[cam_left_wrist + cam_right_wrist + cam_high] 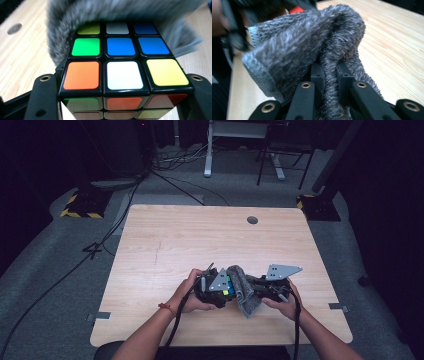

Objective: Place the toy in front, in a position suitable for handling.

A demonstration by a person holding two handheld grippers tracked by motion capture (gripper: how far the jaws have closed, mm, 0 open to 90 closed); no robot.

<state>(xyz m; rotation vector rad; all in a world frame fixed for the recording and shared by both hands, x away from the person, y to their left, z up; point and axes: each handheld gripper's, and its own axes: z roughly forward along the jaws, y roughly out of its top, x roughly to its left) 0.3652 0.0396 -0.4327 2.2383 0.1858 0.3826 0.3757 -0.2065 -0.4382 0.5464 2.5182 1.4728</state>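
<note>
A puzzle cube (122,65) with mixed coloured stickers sits between the black jaws of my left gripper (120,100), which is shut on it. The same cube (227,286) peeks out beside the left gripper (216,287) near the table's front middle. A grey fuzzy cloth (312,42) is pinched in my right gripper (329,75), shut on it. The cloth (244,287) hangs between both grippers and presses against the cube's far side; in the left gripper view the cloth (100,12) curls over the cube's far edge. The right gripper (272,287) is just right of the cloth.
The wooden table (190,240) has a round cable hole (252,220) near its far edge. Cables and chair legs (280,165) lie on the floor beyond the table.
</note>
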